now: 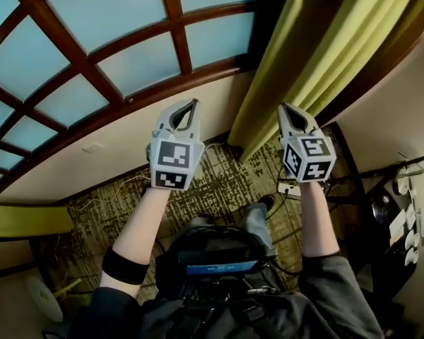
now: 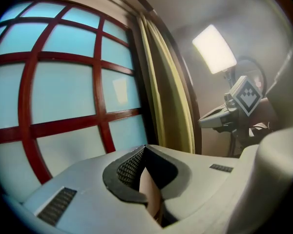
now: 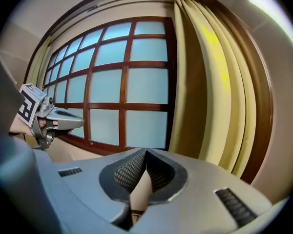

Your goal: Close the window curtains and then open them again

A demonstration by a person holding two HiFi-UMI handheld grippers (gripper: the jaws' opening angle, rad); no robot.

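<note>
A yellow-green curtain (image 1: pixel 318 55) is gathered in folds at the right edge of the window (image 1: pixel 127 48). The left gripper (image 1: pixel 191 104) and right gripper (image 1: pixel 284 109) are held clear of it, jaws together, empty.

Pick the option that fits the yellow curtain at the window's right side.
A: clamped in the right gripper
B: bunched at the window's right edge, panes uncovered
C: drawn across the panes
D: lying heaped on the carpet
B: the curtain hangs in gathered folds beside the window, whose panes all show bare.
</note>
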